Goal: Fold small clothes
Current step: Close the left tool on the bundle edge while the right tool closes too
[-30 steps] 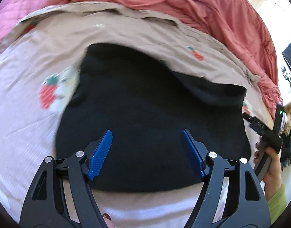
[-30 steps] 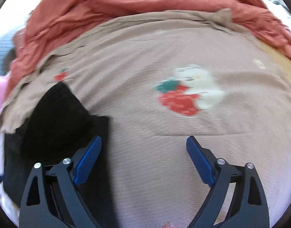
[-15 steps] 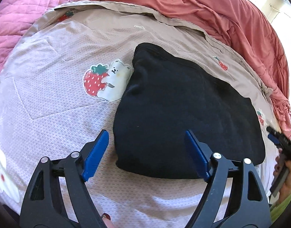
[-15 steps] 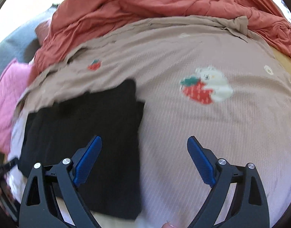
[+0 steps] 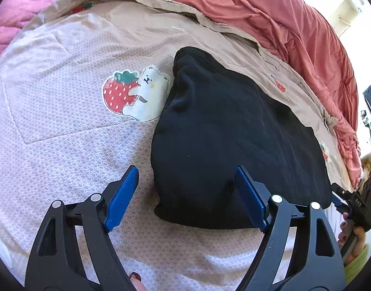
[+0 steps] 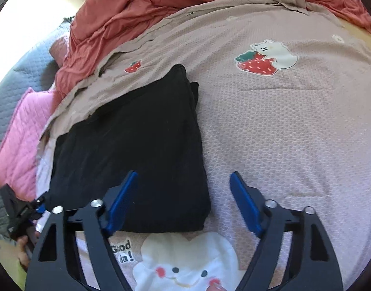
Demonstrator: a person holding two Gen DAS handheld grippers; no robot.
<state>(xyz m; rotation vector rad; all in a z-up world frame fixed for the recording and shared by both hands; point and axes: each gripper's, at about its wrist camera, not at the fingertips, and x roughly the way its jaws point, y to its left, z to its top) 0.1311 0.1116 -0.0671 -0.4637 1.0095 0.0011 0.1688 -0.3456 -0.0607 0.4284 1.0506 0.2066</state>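
Left wrist view: left gripper (image 5: 186, 194) jaws wide apart, nothing pinched, straddling the near-left corner of the folded black garment (image 5: 233, 140). Right gripper (image 6: 184, 200) jaws closing, pads not pressing anything, near-right corner of the garment between them. Garment lies flat on the beige strawberry-bear bedsheet (image 5: 64, 121), just beside a bear print (image 5: 134, 94). Rumpled red blanket (image 5: 270, 19) behind; pink quilt (image 6: 18, 140) to the side.
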